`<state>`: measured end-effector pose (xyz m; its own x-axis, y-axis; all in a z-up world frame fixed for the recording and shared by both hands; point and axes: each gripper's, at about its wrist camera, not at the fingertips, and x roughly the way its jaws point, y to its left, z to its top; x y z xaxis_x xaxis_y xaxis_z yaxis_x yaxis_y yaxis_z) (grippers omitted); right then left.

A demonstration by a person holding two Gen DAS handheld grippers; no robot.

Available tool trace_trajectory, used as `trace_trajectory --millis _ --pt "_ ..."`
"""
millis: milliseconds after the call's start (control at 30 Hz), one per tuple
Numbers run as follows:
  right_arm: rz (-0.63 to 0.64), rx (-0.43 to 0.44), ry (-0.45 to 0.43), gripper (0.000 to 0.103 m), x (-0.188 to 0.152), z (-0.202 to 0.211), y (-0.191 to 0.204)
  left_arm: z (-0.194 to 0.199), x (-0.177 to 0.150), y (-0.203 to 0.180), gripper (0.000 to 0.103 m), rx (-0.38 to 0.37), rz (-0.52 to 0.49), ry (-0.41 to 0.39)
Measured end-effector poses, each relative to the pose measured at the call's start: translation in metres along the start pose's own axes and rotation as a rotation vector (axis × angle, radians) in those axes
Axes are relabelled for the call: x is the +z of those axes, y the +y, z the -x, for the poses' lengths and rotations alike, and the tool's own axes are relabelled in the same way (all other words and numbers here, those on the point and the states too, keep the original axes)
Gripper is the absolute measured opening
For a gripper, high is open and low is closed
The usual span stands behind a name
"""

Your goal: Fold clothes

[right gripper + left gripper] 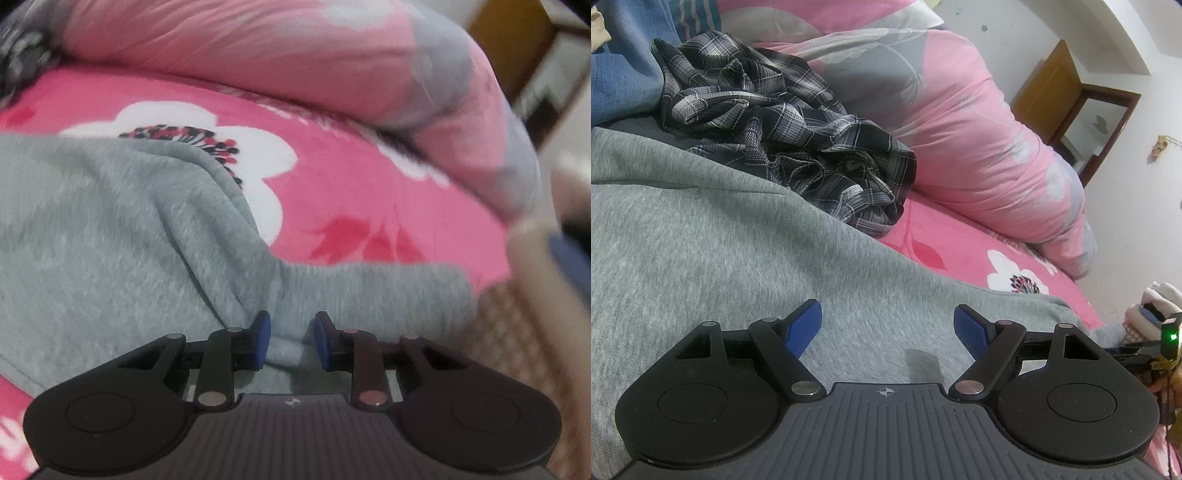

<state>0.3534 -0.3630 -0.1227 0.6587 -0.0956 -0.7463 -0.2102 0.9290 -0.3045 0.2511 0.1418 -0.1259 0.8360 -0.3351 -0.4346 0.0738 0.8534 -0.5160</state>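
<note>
Two garments lie on the bed: one grey sweatshirt point(720, 229) and one black-and-white plaid shirt point(783, 129). With them are one pink flowered bedsheet point(351, 192) and one pink-and-grey quilt point(960, 122).

The grey sweatshirt is the landmark. It lies spread flat on the bedsheet directly under both tools. The left hand-held gripper point(888, 325) hangs just above the sweatshirt's broad middle, jaws spread wide and released, with nothing between the blue pads. The right hand-held gripper point(291, 341) is over the sweatshirt's edge, where a narrow strip of grey runs toward the bed's side; its jaws stand only narrowly apart, with grey cloth seen in the gap, but the blurred view does not show whether the pads pinch it.

Beyond the sweatshirt the plaid shirt lies crumpled, overlapping its far edge. The quilt is heaped behind both.
</note>
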Motion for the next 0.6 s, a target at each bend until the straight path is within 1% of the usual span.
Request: trace_trajectory --millis 100,200,267,333,367,433,500,533,567,600 --pt "-0.149 0.020 0.025 0.029 0.007 0.008 -0.017 0.000 0.000 0.000 0.080 0.000 0.000 0.000" --pt "-0.287 -0.007 -0.016 0.029 0.025 0.016 -0.033 0.000 0.000 0.000 0.080 0.000 -0.001 0.000" --pt "-0.367 -0.015 -0.027 0.030 0.040 0.013 -0.041 0.000 0.000 0.000 0.080 0.000 -0.001 0.000" --pt "-0.449 -0.021 -0.012 0.043 0.055 0.002 -0.047 0.000 0.000 0.000 0.080 0.000 0.000 0.000" --pt "-0.498 -0.024 0.011 0.051 0.061 -0.007 -0.050 0.000 0.000 0.000 0.080 0.000 0.000 -0.001" --pt "-0.606 -0.025 0.068 0.053 0.068 -0.027 -0.057 0.000 0.000 0.000 0.080 -0.001 0.000 -0.001" --pt "-0.694 -0.035 0.151 0.056 0.068 -0.047 -0.062 0.000 0.000 0.000 0.080 -0.004 0.001 -0.001" --pt "-0.735 -0.040 0.195 0.056 0.068 -0.058 -0.065 0.000 0.000 0.000 0.080 -0.006 0.003 -0.002" --pt "-0.743 -0.050 0.227 0.056 0.067 -0.066 -0.065 0.000 0.000 0.001 0.080 -0.007 0.004 -0.002" --pt "-0.730 -0.059 0.231 0.056 0.065 -0.070 -0.063 0.000 -0.001 0.001 0.080 -0.007 0.004 -0.002"
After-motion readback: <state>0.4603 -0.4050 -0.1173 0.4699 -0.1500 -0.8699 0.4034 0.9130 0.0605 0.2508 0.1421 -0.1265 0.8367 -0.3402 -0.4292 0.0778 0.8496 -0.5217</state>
